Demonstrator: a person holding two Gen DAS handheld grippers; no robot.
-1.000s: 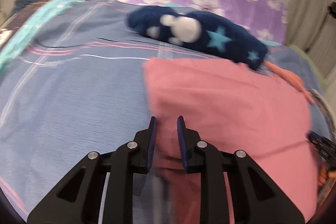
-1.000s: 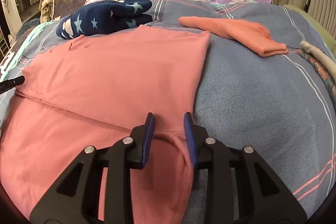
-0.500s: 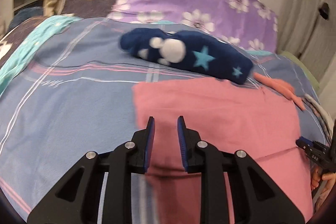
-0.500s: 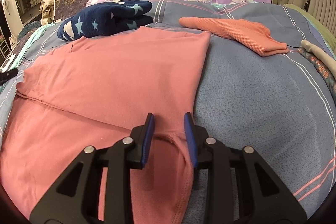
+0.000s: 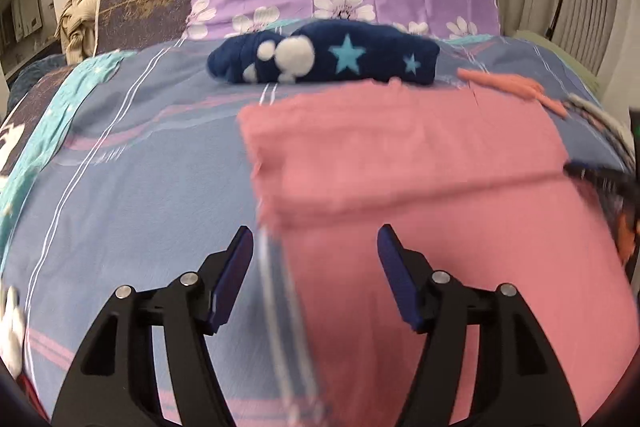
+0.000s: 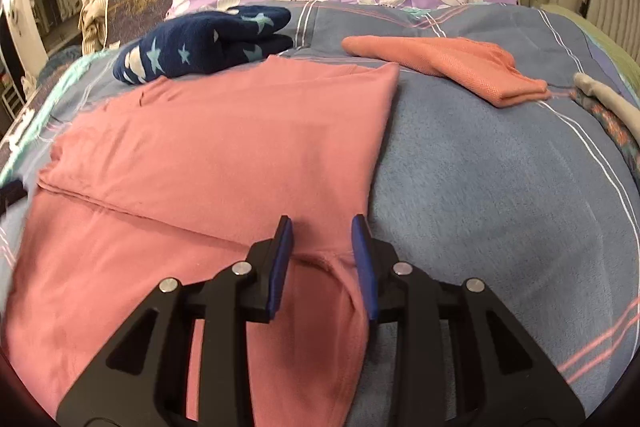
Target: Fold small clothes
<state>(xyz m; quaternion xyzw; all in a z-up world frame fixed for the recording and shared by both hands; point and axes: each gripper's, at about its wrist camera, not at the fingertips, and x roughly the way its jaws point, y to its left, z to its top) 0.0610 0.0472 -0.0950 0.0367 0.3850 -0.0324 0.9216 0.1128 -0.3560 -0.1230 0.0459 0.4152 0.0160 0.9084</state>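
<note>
Now the pink shirt [image 6: 224,155] lies folded over on the blue blanket [image 6: 500,187], just in front of a navy star garment [image 6: 200,43], with an orange garment [image 6: 440,63] off to its right. Left gripper [image 5: 316,243] jaws are opening wide above the shirt's left edge, pads clear of the cloth. Right gripper [image 6: 322,235] jaws are opening too, straddling a bunched fold at the shirt's right edge; pads look just off it.
</note>
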